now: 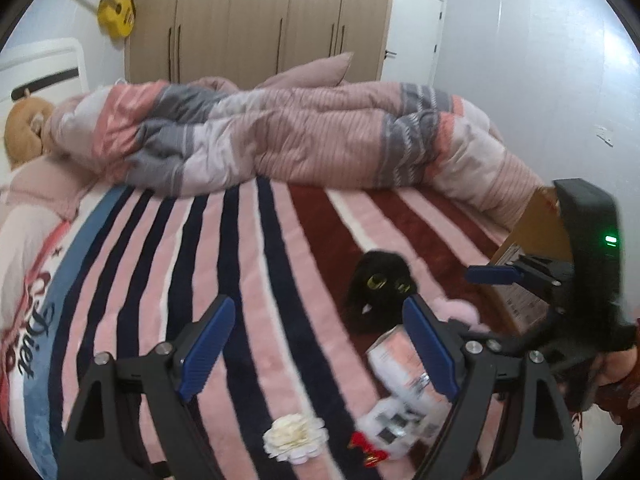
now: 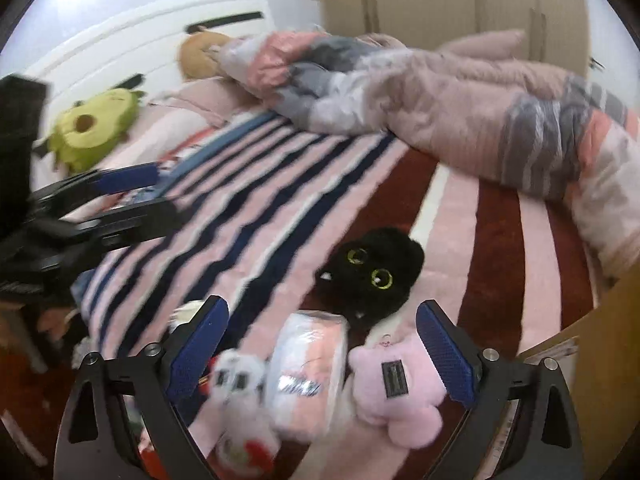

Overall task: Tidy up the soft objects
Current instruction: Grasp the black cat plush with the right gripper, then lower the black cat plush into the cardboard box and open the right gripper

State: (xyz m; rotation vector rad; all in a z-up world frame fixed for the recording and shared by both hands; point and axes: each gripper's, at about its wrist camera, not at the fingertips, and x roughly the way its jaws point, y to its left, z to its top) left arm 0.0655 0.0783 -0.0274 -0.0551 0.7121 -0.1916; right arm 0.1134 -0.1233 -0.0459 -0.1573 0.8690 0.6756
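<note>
Both our grippers, left (image 1: 318,350) and right (image 2: 322,350), gape wide and empty over toys clustered at the bed's (image 1: 248,280) near edge. Closing here, we risk pinching the packet (image 2: 308,376) alongside the pink plush (image 2: 394,384), or nudging the cat (image 2: 374,274).

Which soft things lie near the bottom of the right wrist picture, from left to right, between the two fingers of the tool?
White plush toy → plastic-wrapped pink and white pack → pink plush toy.

"Diet" on pink pillow (image 1: 24,320)
</note>
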